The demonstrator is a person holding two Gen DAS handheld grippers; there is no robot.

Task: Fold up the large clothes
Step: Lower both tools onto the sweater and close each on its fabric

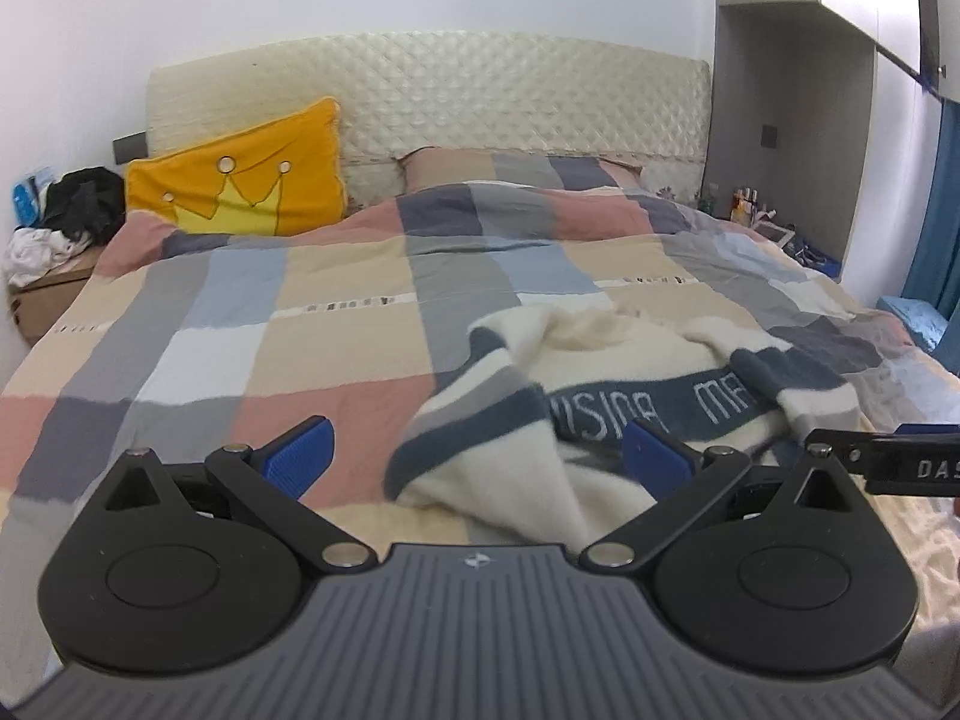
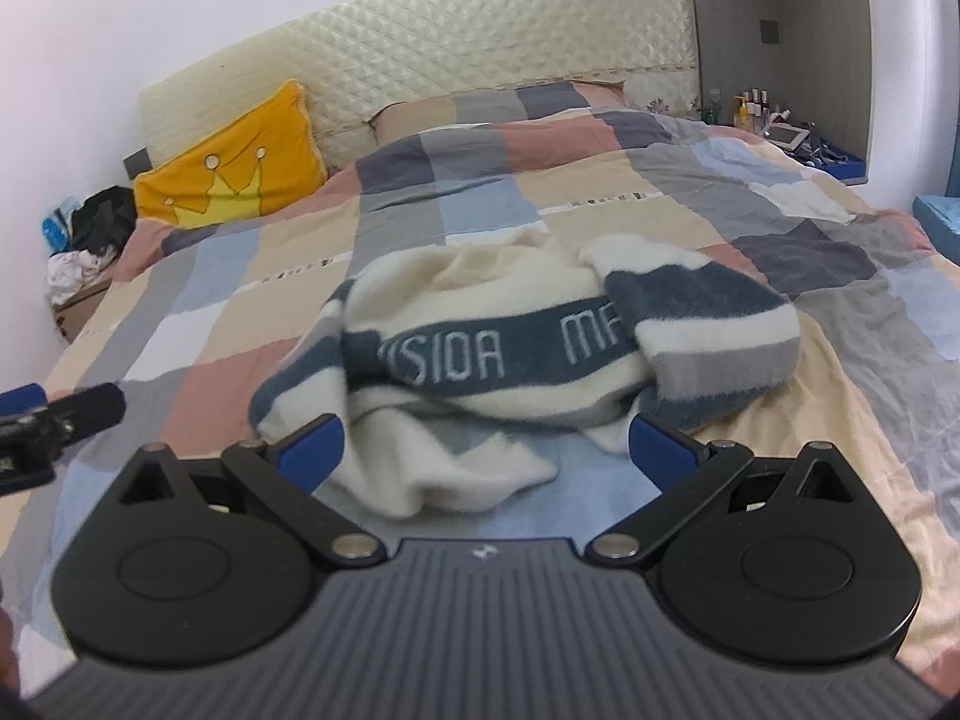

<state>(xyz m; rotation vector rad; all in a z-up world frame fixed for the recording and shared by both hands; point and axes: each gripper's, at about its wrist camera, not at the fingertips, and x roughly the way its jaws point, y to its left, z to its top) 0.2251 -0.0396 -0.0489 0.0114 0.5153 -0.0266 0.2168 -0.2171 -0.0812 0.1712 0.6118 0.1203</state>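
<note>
A fluffy cream sweater (image 1: 600,384) with dark teal and grey stripes and white lettering lies crumpled on the checked bedspread (image 1: 252,324). My left gripper (image 1: 477,456) is open just in front of the sweater's near left edge, holding nothing. In the right wrist view the sweater (image 2: 510,324) is bunched in the middle of the bed, one striped sleeve folded over its right side. My right gripper (image 2: 486,450) is open, its blue fingertips either side of the sweater's near cream hem, not touching it. The tip of the other gripper shows at each view's edge.
An orange crown cushion (image 1: 240,180) leans against the quilted headboard (image 1: 480,90). A pile of clothes (image 1: 60,222) sits on a box left of the bed. Bottles and small items (image 2: 762,114) crowd a shelf at the far right. The bedspread (image 2: 240,312) spreads wide to the left.
</note>
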